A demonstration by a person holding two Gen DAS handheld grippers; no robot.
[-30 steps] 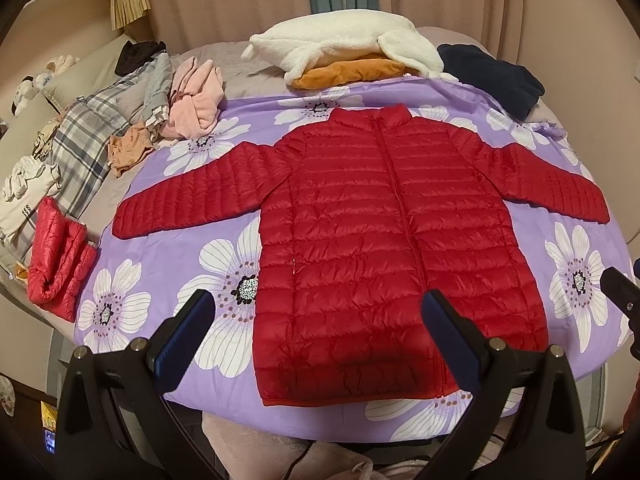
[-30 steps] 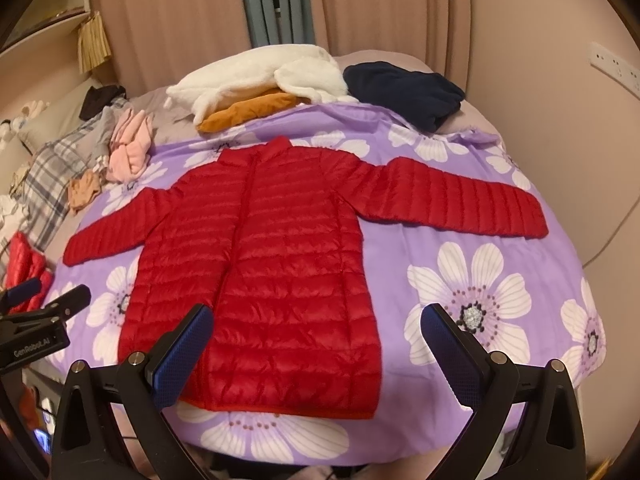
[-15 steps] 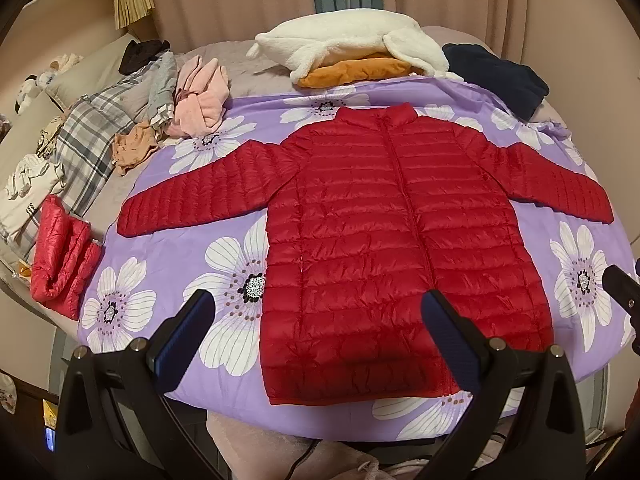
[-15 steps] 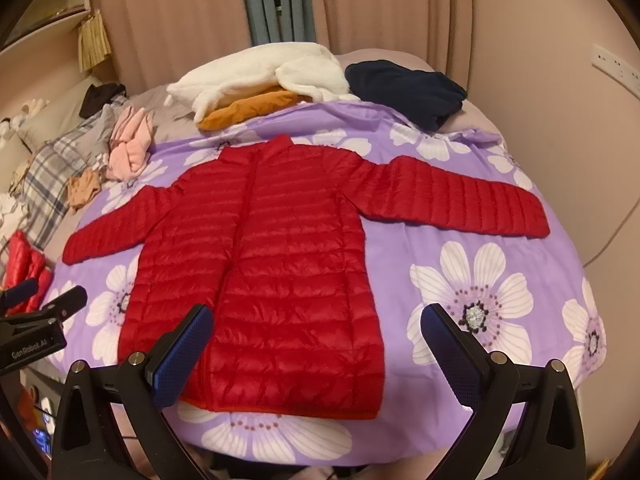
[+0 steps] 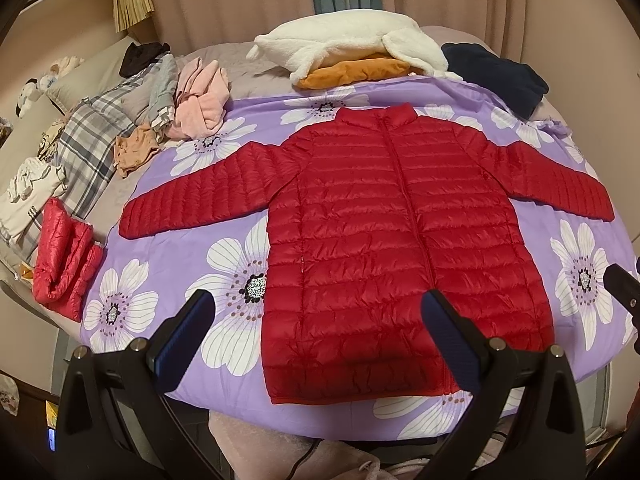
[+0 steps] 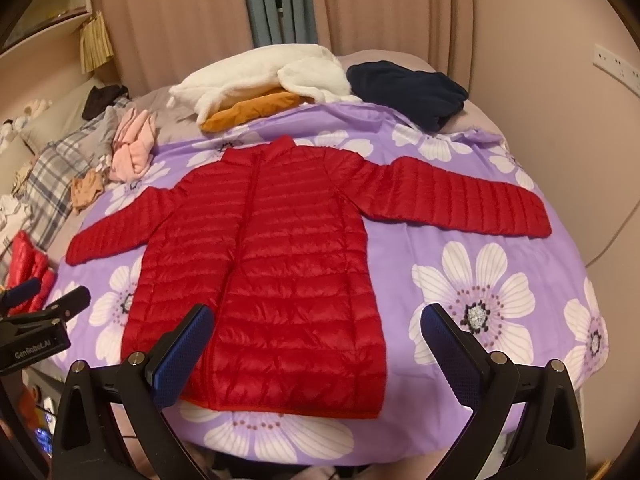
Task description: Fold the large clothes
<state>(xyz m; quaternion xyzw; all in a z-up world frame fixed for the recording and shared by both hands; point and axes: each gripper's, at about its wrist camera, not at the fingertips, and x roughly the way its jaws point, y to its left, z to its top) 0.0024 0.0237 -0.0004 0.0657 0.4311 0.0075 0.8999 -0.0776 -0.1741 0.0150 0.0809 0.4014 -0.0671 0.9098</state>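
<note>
Quilted red puffer jacket (image 5: 392, 248) lies flat on floral sheet (image 5: 224, 256).

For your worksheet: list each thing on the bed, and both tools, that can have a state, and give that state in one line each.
red down jacket: spread flat, zipped, both sleeves out
second red jacket: folded, at bed's edge
purple flowered sheet: spread under the jacket
white fleece: heaped on the orange garment
navy garment: folded
pink garment: crumpled
left tool: open, empty
right tool: open, empty
</note>
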